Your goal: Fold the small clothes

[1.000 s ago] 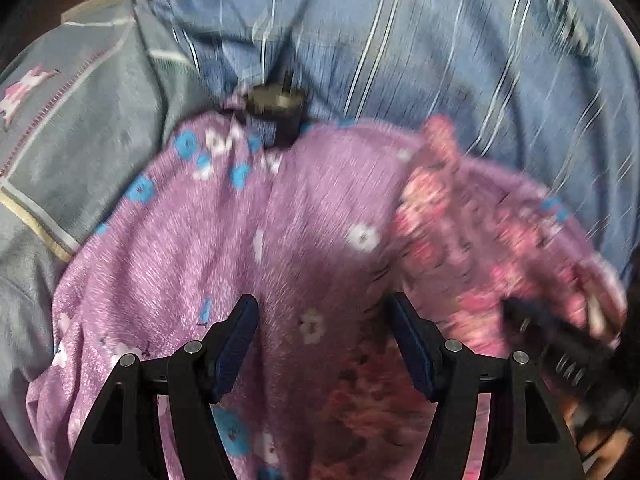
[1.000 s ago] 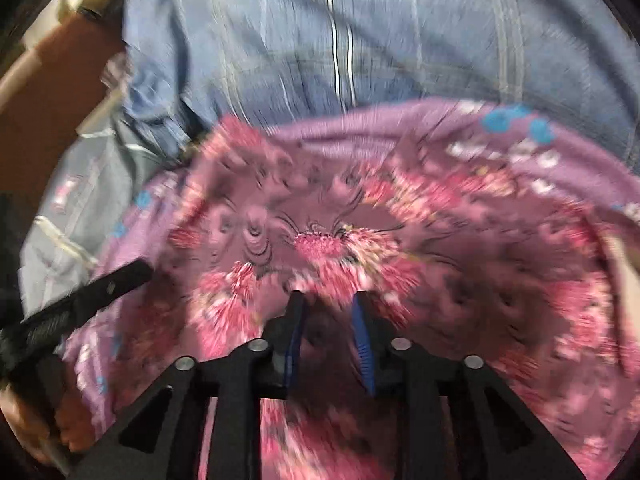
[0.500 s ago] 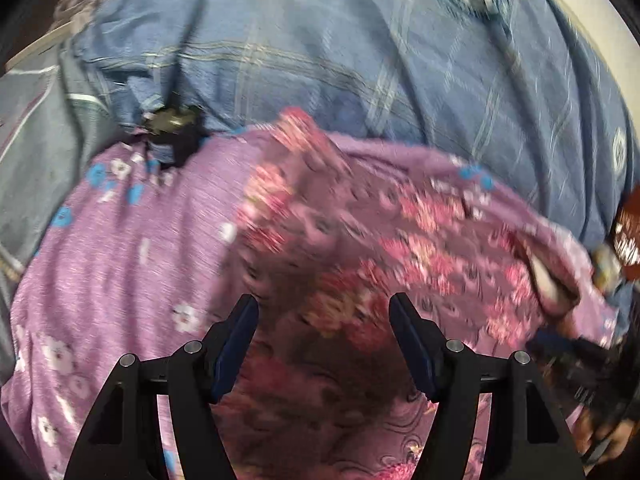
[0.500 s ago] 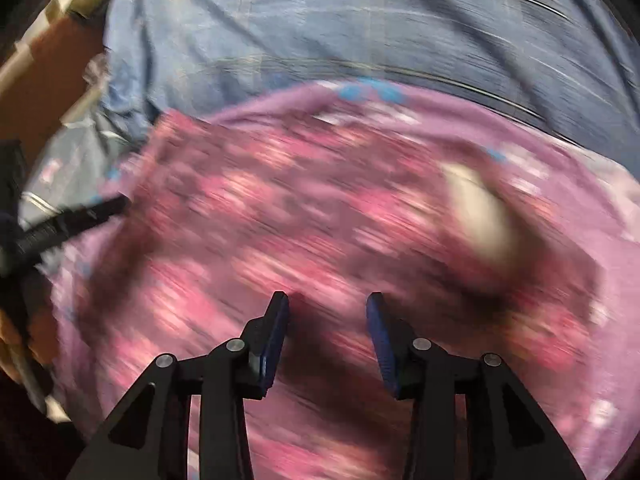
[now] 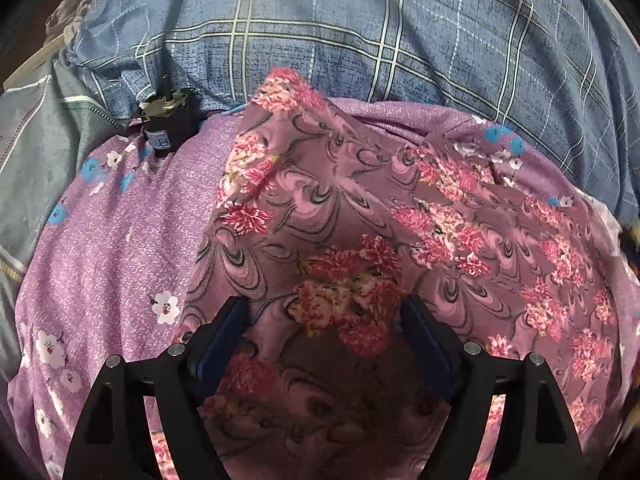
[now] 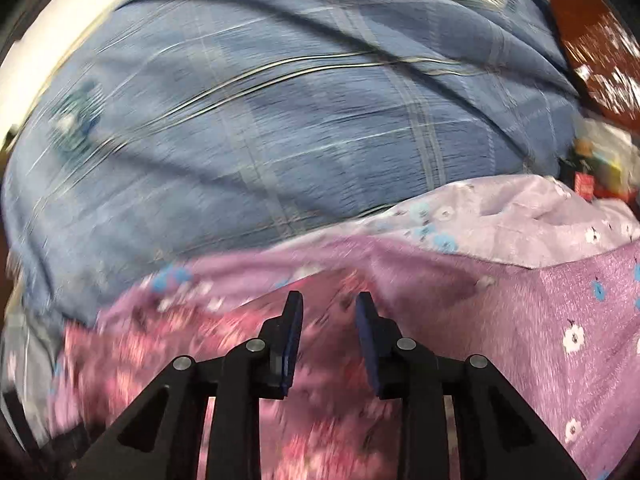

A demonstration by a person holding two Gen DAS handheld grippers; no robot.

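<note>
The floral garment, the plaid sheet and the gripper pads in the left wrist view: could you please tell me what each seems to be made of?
Floral garment: thin woven cloth, likely cotton or rayon, matte; it drapes in soft creases and its print is flat.
Plaid sheet: woven cotton-like fabric, matte, with a fine heathered grain.
Left gripper pads: dark blue, probably rubber or foam, dull; the arms look like black hard plastic with metal screws.

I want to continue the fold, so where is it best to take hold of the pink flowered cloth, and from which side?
Probably the far pointed corner of the pink flowered cloth, coming from the far-left side. That corner ends freely over the purple sheet, so one finger could slide under its edge. The left gripper is open above the cloth's near part, holding nothing.
</note>
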